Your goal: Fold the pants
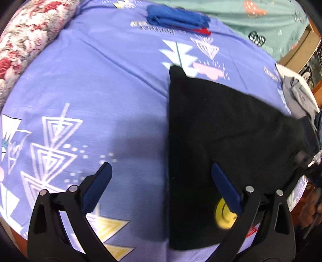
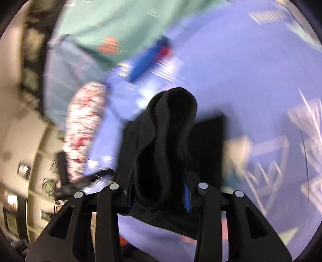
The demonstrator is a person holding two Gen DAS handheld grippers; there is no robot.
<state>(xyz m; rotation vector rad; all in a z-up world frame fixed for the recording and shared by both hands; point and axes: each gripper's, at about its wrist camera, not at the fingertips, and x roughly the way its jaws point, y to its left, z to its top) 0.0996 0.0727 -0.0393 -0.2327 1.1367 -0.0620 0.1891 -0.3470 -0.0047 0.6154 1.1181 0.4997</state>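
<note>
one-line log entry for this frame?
stage: mid-fold | right hand-held gripper: shut on black pants | left hand-held gripper: open, empty, over bedsheet | folded blue clothes: far side

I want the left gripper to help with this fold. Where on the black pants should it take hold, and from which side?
Judging by the left wrist view, grip the black pants at their straight left edge, coming in from the bare purple sheet. That edge lies flat and unobstructed, beside the open left gripper.
</note>
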